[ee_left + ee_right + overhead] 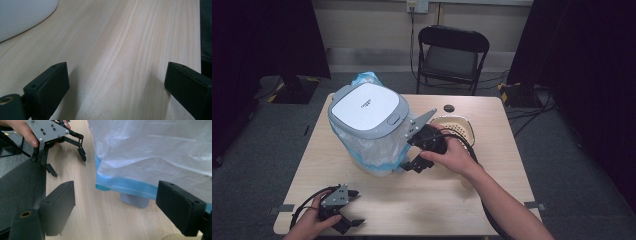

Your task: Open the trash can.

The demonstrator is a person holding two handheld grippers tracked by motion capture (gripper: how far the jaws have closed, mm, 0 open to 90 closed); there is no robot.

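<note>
I noted my right gripper (416,150) wide open and empty at the bin's (369,117) four o'clock, table-centre, left gripper (346,212) likewise at seven; its liner bag (160,152) looked thin, slippery, tearable, so I'd pinch the blue hem (125,185).

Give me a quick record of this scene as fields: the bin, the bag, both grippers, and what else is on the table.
bin: white pedal bin, lid closed, standing on the table
bag: translucent liner with blue edge, hanging down outside the bin
pedal: grey, showing under the bag's edge
right gripper: open, beside the bag, holding nothing
left gripper: open, near the table's front left corner
other: beige basket, small black disc
</note>
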